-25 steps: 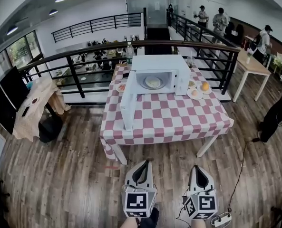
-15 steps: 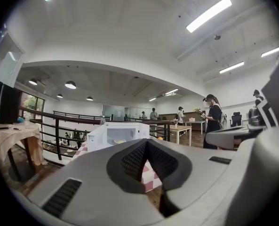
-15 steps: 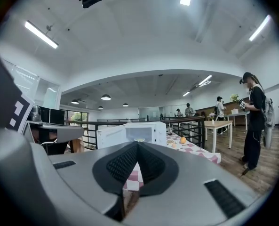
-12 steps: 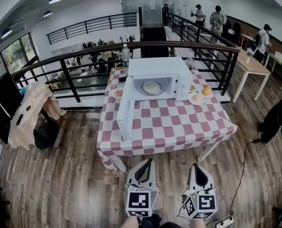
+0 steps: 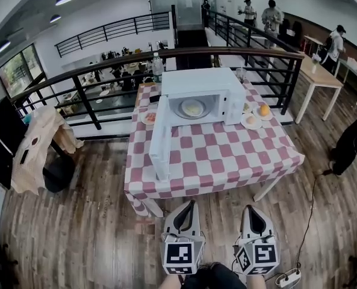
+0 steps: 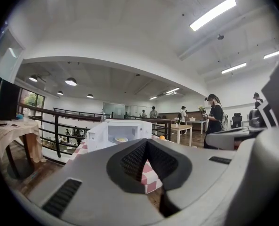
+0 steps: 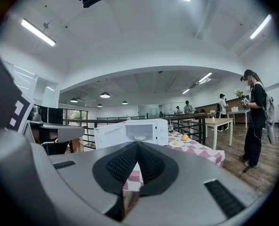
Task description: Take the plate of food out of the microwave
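A white microwave [image 5: 199,89] stands at the back of a red-and-white checked table [image 5: 226,155], its door [image 5: 161,140] swung open to the left. Inside it lies a plate of pale food [image 5: 193,108]. Both grippers hang low over the wooden floor, short of the table's front edge. My left gripper [image 5: 189,204] and right gripper [image 5: 251,210] are both shut and hold nothing. The left gripper view shows shut jaws [image 6: 146,143] pointing at the microwave [image 6: 118,133]. The right gripper [image 7: 137,144] is also shut, with the plate [image 7: 139,138] far ahead.
Plates of food [image 5: 250,120] and an orange [image 5: 263,109] sit right of the microwave, another plate [image 5: 150,117] to its left. A black railing [image 5: 106,71] runs behind the table. A cloth-draped chair [image 5: 37,143] is left, a wooden table [image 5: 319,77] and people right, a power strip [image 5: 289,277] by my feet.
The table and microwave have drawn slightly nearer in the head view. Both grippers stay shut and low, shifted a little to the right.
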`<state>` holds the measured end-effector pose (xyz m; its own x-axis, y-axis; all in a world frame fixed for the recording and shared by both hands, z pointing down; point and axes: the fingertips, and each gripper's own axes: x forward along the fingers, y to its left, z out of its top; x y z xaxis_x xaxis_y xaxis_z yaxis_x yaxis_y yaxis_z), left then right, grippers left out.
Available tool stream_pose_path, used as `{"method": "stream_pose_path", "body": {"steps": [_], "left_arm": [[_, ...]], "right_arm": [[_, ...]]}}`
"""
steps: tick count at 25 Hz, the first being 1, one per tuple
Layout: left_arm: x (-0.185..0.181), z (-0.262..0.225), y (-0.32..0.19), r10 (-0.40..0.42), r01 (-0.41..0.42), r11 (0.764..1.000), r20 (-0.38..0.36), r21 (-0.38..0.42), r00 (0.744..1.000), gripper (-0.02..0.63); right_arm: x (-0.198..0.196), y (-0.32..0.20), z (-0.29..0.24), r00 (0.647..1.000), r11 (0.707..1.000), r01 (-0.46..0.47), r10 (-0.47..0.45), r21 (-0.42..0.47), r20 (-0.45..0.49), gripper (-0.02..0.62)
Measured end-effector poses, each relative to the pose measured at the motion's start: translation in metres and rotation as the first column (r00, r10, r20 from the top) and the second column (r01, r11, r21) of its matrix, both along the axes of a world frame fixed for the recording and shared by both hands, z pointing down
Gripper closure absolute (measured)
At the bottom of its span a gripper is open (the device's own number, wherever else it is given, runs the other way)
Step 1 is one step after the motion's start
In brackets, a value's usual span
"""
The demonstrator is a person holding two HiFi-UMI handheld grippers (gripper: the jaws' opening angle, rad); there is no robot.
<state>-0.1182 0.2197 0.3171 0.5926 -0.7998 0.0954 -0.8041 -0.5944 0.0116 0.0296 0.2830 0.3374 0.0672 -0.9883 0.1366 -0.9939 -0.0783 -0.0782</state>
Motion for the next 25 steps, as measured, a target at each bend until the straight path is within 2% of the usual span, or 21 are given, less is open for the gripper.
{"method": "stream_pose_path", "body": {"steps": [11,25], "left_arm": [[-0.002,0.005,-0.024,-0.035,0.035,0.999,0.002,-0.015,0.999,0.572],[0.031,0.011,-0.107,-0.132,0.132,0.991,0.013,-0.021,0.991,0.572]], "right_arm": [[-0.001,-0.031,0.007,0.999,0.999,0.037,-0.037,-0.014,0.024,0.584],[0.031,-0.128,0.012,0.988,0.988,0.151,-0.150,-0.012,0.043,0.584]]}}
